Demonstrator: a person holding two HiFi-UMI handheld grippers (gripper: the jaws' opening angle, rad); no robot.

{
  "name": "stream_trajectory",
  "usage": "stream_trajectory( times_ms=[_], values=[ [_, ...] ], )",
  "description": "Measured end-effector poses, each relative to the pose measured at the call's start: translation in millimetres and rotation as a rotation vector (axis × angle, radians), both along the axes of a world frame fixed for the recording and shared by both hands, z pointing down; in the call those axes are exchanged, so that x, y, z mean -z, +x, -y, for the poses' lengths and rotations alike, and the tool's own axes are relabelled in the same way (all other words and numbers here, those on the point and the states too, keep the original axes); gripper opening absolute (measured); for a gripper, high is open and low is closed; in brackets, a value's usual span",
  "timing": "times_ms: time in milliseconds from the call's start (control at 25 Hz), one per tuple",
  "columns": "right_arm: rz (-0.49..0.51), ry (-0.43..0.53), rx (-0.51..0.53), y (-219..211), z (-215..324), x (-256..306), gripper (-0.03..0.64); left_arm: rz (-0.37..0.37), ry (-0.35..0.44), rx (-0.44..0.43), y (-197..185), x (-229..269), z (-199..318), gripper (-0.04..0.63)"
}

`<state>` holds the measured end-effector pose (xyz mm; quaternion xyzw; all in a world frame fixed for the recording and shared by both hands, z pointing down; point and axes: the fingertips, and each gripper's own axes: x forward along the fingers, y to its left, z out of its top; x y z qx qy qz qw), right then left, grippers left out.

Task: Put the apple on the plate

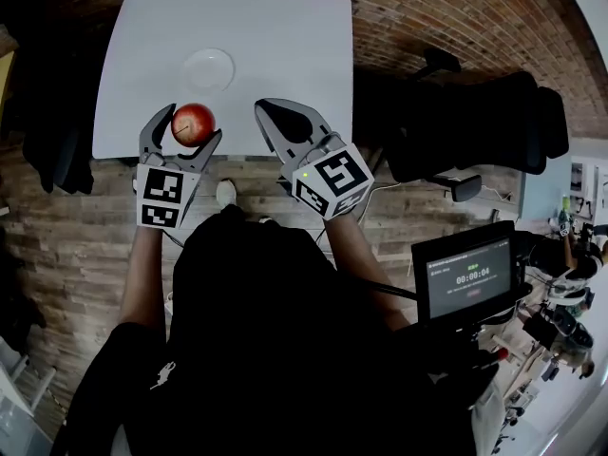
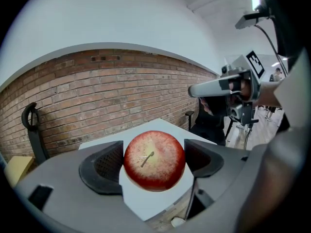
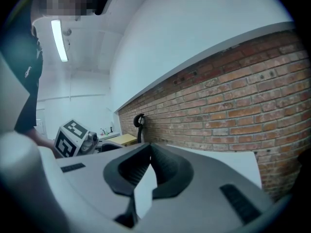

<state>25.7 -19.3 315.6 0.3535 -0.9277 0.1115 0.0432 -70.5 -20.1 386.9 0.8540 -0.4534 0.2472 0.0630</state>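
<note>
A red apple [image 1: 193, 123] with a yellowish top and a short stem sits between the jaws of my left gripper [image 1: 186, 127], which is shut on it over the near edge of the white table [image 1: 285, 46]. In the left gripper view the apple [image 2: 154, 160] fills the gap of the left gripper [image 2: 154, 165], both pads against its sides. A small white plate [image 1: 209, 68] lies on the table just beyond the apple. My right gripper [image 1: 264, 110] hovers beside it at the table's near edge, and the right gripper [image 3: 147, 149] has its jaws together with nothing in them.
A black office chair [image 1: 475, 122] stands right of the table, and dark objects [image 1: 57, 112] stand at its left. A small screen [image 1: 470, 278] sits at my lower right. A brick wall [image 2: 97, 96] runs behind the table.
</note>
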Motion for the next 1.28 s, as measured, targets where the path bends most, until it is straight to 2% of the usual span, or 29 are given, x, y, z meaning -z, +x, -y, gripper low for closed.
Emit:
stream_trajectory(
  times_ms=[400,680,960,1280],
  values=[
    [-0.009,-0.016,-0.03,-16.8,29.5,3.6,0.005,-0.008,-0.004,-0.039,-15.9,4.3,35.1,0.396],
    [-0.018,-0.023,-0.031,-47.3,49.9,-1.4,0.005,-0.013,-0.016,-0.036,-48.2,-4.1,52.9,0.394],
    [-0.027,-0.027,-0.036,-75.8,56.1,-5.6,0.005,-0.017,-0.017,-0.045,-78.2,-9.6,59.4,0.394],
    [-0.04,-0.04,-0.033,-83.1,60.9,-15.3,0.005,-0.025,-0.029,-0.032,-89.3,-19.3,62.0,0.394]
  ],
)
